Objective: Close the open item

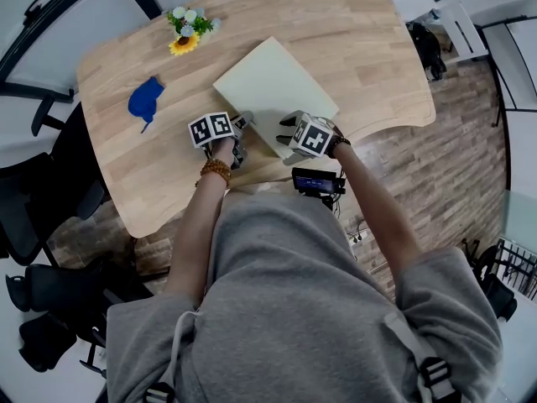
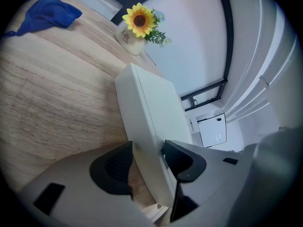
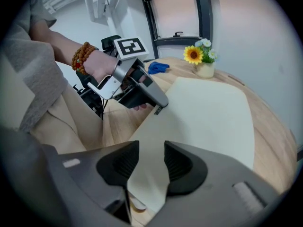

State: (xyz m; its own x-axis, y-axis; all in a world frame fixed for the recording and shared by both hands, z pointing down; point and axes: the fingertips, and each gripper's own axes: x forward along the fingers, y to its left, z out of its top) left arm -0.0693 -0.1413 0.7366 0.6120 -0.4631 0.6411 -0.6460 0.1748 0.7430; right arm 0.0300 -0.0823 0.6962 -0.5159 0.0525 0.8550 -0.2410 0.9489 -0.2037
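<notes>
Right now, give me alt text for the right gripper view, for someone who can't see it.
The right claw grips a corner of a flat cream box lying on a wooden table. The left claw sits at the box's edge on the left; a sunflower pot and blue cloth sit at the far end.

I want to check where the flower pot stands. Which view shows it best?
The left gripper view: the flower pot is nearest and sharp there. The head view shows it small from above; the right gripper view, small and distant.

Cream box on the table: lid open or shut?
Shut. The cream box lies flat on the table, lid down, only a thin seam along its side.
</notes>
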